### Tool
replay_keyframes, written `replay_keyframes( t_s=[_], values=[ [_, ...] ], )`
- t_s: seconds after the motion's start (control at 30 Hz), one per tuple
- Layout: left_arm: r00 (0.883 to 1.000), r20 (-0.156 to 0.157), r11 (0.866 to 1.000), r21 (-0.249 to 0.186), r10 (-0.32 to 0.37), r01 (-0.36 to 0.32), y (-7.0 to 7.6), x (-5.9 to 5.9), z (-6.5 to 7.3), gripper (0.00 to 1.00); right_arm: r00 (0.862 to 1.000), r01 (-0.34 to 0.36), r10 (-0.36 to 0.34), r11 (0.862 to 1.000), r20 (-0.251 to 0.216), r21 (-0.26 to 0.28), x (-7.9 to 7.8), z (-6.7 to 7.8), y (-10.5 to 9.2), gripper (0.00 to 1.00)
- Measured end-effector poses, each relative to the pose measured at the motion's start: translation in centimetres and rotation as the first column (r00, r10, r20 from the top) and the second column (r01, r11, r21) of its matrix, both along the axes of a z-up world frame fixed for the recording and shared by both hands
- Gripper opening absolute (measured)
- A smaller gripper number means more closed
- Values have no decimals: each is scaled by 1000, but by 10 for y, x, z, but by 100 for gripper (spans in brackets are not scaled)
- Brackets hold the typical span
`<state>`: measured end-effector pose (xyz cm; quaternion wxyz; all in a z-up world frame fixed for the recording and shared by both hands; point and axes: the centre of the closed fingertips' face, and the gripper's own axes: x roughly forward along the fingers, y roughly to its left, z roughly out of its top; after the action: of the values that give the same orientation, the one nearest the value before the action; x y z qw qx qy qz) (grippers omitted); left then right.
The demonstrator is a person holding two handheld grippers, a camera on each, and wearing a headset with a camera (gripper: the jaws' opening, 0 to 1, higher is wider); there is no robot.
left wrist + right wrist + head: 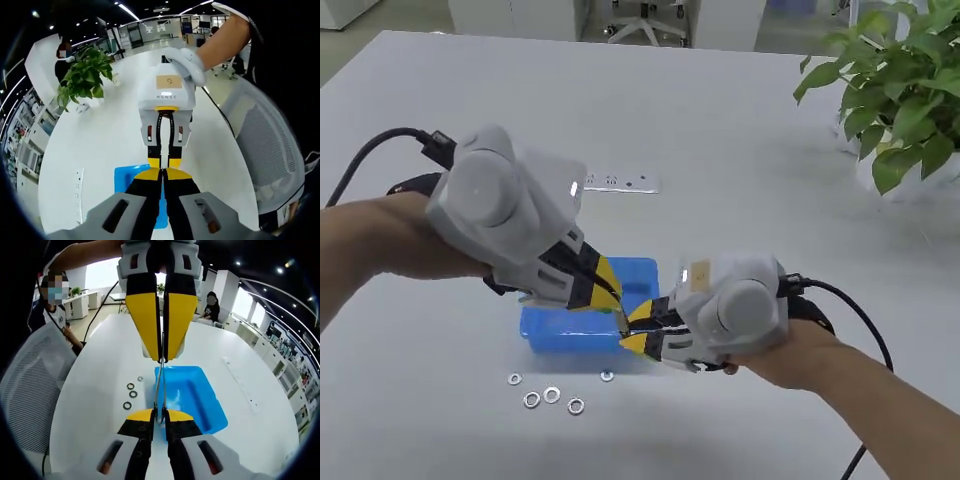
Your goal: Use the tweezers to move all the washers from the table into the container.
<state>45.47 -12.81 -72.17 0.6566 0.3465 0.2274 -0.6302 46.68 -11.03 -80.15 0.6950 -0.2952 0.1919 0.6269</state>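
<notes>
Five washers (pixel 551 395): loose on the white table (pixel 720 130), in the lower left of the head view, just below the container and apart from it; two lie almost touching, the others are spaced out.
Container (pixel 560 330): a shallow blue tray at the centre of the head view, under the two meeting grippers; the part of its floor seen in the right gripper view is bare.
Tweezers (pixel 160 385): thin metal legs running up the middle of the right gripper view, one end in each gripper, above the tray's near edge.
Left gripper (pixel 612 296): clenched on the upper end of the tweezers, yellow pads pressed close.
Right gripper (pixel 634 332): also clamped on the tweezers, at their lower end, tip to tip with the left gripper.
Step in hand: likely settling the tweezers into a working grip; no washer is lifted yet.
How the washers will handle: small, flat, stiff and light, probably slick metal on a smooth top, so they may skate or flip under a push.
Where to take hold: pinch across the ring, one tweezer tip through the hole and one outside, or nip the rim.
Risk: too firm a squeeze could shoot a washer away.
</notes>
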Motion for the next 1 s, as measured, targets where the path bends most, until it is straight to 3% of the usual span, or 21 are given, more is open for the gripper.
replay_keyframes(
  t_s=[0.33,1.0],
  values=[
    [1000,9,1000,5,3,-3,4,17,-1,5,1000,2,-2,1000,8,4,16,-1,4,10],
    [1000,0,999,40,-4,4,7,45,-20,5,1000,7,-7,1000,-20,-3,43,-19,10,11]
  ],
)
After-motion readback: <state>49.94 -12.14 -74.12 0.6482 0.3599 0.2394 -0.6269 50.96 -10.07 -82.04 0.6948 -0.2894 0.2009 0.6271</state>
